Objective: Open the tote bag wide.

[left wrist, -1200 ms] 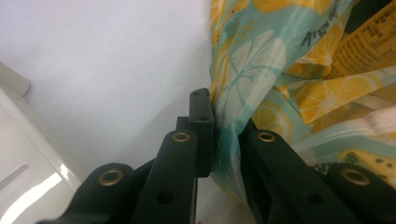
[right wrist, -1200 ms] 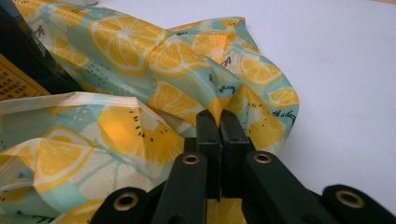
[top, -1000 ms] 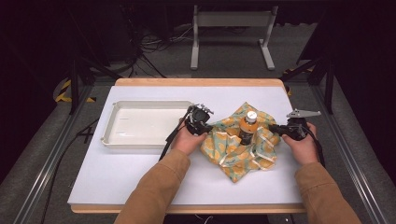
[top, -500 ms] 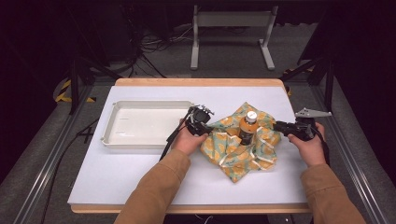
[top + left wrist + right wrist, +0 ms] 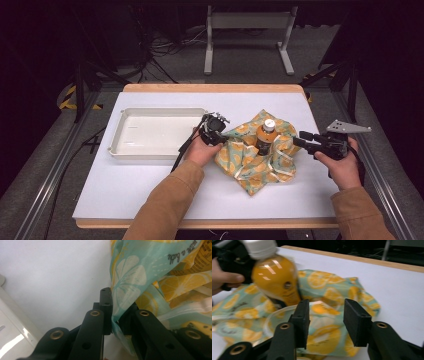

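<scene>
A teal cloth [image 5: 260, 162] printed with orange slices lies crumpled on the white table. An orange juice bottle [image 5: 265, 136] with a white cap stands on it. My left gripper [image 5: 224, 136] is shut on the cloth's left edge; in the left gripper view the fabric [image 5: 130, 272] is pinched between its jaws [image 5: 117, 307]. My right gripper [image 5: 298, 138] hovers just off the cloth's right side. Its jaws have just been opening, and in the right gripper view they [image 5: 325, 315] stand apart with nothing pressed between them, the cloth [image 5: 329, 290] and the bottle [image 5: 275, 275] beyond.
An empty white tray [image 5: 155, 152] sits to the left of the cloth, close to my left hand. Bare table [image 5: 150, 185] stretches in front. In the right gripper view the other hand [image 5: 224, 280] holds its gripper behind the bottle.
The right hand has drawn back to the right and lifted a little, and its jaws have parted. The left gripper and the bottle have kept still.
</scene>
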The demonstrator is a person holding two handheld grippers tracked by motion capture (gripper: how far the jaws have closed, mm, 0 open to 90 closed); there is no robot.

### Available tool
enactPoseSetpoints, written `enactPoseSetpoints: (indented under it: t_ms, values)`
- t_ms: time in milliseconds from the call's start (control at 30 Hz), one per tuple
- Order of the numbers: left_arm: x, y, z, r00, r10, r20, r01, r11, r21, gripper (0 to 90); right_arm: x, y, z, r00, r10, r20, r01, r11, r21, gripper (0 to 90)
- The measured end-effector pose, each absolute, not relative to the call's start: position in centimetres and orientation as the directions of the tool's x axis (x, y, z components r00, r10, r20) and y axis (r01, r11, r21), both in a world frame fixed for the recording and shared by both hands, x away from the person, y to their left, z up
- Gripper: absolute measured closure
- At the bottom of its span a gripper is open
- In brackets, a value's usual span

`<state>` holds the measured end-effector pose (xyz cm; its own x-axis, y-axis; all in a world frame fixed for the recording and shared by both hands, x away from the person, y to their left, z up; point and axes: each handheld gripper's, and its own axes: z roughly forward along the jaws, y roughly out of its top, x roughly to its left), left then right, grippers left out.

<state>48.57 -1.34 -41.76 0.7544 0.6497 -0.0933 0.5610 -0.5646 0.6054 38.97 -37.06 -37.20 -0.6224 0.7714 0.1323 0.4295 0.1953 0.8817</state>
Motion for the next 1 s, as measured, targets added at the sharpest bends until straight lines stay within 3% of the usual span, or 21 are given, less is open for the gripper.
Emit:
enactPoseSetpoints:
  t_ms: [167, 333, 400, 433, 467, 567, 1000]
  values:
    - [48.5, -1.3, -41.7, 0.755, 0.649, -0.094, 0.561, -0.565, 0.605, 83.4, 38.0, -35.0, -37.6, -0.709, 0.689, 0.151, 0.423, 0.244, 0.873, 44.6]
    - [48.5, -1.3, -41.7, 0.753, 0.651, -0.095, 0.563, -0.563, 0.605, 83.4, 37.5, -33.7, -38.1, -0.747, 0.648, 0.149, 0.413, 0.277, 0.867, 43.6]
    - [48.5, -1.3, -41.7, 0.754, 0.65, -0.095, 0.561, -0.563, 0.606, 83.4, 37.5, -33.4, -38.3, -0.754, 0.642, 0.139, 0.414, 0.3, 0.86, 46.5]
    - [48.5, -1.3, -41.7, 0.754, 0.65, -0.095, 0.562, -0.563, 0.606, 83.4, 37.4, -33.2, -38.5, -0.762, 0.636, 0.126, 0.413, 0.327, 0.85, 52.4]
    - [48.5, -1.3, -41.7, 0.753, 0.651, -0.094, 0.562, -0.562, 0.606, 83.3, 37.3, -33.1, -38.7, -0.769, 0.628, 0.12, 0.417, 0.35, 0.838, 66.3]
    - [48.5, -1.2, -41.7, 0.753, 0.652, -0.094, 0.563, -0.563, 0.606, 83.3, 37.0, -33.7, -38.9, -0.774, 0.62, 0.128, 0.431, 0.369, 0.824, 85.0]
    - [48.7, -1.2, -41.9, 0.749, 0.656, -0.094, 0.565, -0.558, 0.607, 83.2, 34.9, -39.0, -40.6, -0.673, 0.722, 0.161, 0.52, 0.307, 0.797, 89.8]
